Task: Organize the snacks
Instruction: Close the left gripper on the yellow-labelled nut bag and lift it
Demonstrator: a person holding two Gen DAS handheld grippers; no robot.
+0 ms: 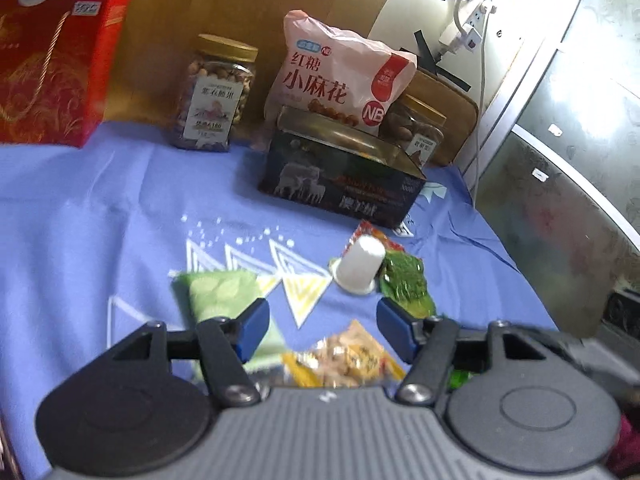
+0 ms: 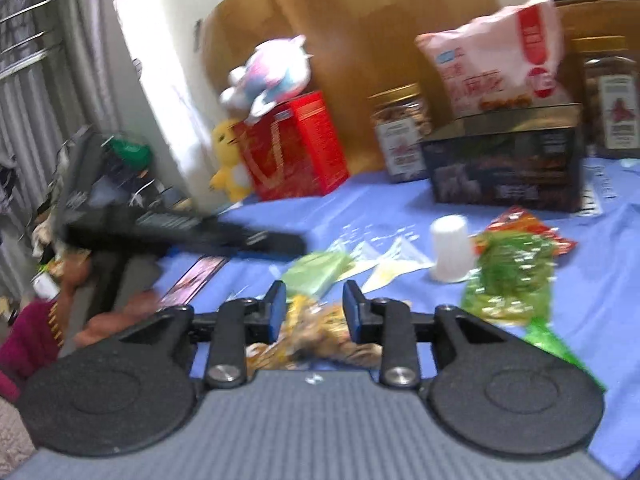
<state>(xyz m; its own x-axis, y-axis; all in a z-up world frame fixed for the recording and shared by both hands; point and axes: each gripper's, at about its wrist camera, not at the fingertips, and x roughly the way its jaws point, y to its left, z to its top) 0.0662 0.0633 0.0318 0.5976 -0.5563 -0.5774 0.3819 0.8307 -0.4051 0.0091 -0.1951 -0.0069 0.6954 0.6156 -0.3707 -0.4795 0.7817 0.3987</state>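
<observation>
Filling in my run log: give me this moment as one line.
left gripper: open, empty | right gripper: open, over yellow snack packet | white cup: upside down on blue cloth | dark tin: open

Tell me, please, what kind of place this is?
Probably a room in a home, not a shop: a blue printed cloth covers the surface, soft plush toys sit on a red gift box, and a white power strip hangs on the wall.
</observation>
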